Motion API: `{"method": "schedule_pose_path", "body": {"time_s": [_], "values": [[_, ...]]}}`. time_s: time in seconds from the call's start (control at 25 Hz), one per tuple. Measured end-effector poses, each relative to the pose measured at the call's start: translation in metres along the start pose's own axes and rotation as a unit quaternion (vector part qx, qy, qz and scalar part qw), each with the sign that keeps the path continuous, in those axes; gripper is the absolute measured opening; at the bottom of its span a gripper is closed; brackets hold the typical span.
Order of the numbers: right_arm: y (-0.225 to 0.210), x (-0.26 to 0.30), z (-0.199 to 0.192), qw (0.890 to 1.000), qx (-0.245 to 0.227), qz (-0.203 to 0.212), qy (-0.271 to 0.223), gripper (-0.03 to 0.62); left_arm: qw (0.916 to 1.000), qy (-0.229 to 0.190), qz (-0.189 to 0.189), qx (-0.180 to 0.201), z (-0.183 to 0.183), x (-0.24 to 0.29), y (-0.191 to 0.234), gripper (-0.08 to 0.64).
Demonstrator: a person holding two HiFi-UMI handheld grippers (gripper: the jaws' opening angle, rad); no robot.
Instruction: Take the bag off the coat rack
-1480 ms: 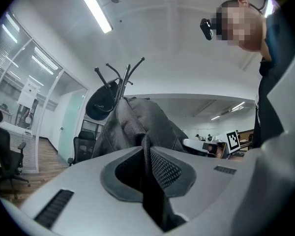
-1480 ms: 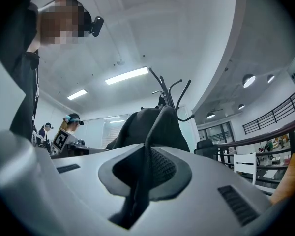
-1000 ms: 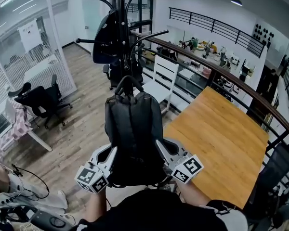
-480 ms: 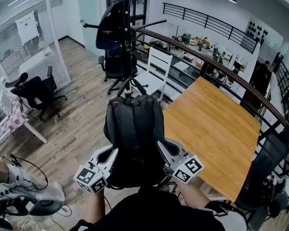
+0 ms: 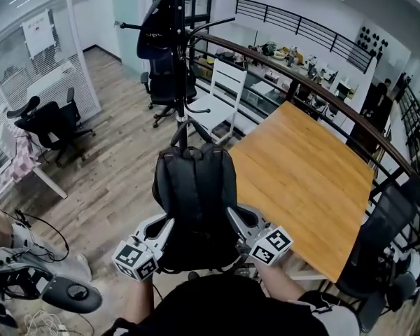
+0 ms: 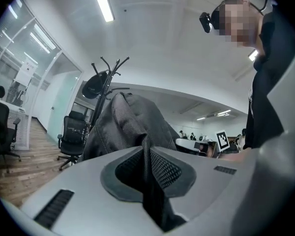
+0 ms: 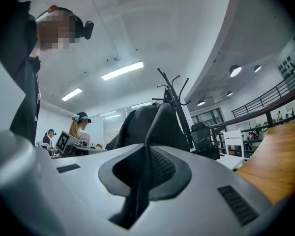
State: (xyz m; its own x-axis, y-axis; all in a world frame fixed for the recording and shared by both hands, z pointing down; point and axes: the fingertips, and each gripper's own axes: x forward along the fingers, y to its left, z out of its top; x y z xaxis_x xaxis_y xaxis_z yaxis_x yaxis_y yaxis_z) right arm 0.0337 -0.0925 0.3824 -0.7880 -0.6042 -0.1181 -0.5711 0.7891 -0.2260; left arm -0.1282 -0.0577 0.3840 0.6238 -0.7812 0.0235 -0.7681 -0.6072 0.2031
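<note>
Wooden floor (image 5: 119,180) fills the left of the head view, and an orange-brown bench (image 5: 301,180) lies at the right. At the centre is the black bag (image 5: 196,201), off the hooks of the coat rack (image 5: 181,110) that stands in the upper middle. The left gripper (image 6: 146,151) is nearly closed, pinching a thin fold of the bag's fabric on its left side. The right gripper (image 7: 148,154) pinches a fold on its right side.

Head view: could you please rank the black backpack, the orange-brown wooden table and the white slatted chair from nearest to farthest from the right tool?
1. Black backpack: clamped in the right tool.
2. Orange-brown wooden table: close on its right.
3. White slatted chair: farther ahead.
</note>
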Motion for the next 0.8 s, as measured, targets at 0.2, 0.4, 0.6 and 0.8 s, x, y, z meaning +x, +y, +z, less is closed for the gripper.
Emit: {"method": "schedule_pose_path", "body": {"time_s": [0.2,0.4,0.6,0.8], "values": [[-0.002,-0.028,-0.001,1.000,-0.005,0.007,0.002,0.046,0.9999,0.007,0.015,0.005,-0.010,0.001,-0.027,0.052],[-0.002,-0.045,0.006,1.000,-0.015,0.024,0.010,0.046,0.9993,0.004,0.038,0.003,-0.013,0.001,-0.048,0.052],[0.002,-0.065,0.003,0.999,-0.016,0.039,0.019,0.046,0.9983,0.002,0.058,-0.013,-0.025,-0.002,-0.069,0.051],[0.013,-0.099,0.005,0.998,-0.012,0.058,0.035,0.044,0.9969,0.001,0.072,-0.030,-0.035,-0.015,-0.105,0.051]]}}
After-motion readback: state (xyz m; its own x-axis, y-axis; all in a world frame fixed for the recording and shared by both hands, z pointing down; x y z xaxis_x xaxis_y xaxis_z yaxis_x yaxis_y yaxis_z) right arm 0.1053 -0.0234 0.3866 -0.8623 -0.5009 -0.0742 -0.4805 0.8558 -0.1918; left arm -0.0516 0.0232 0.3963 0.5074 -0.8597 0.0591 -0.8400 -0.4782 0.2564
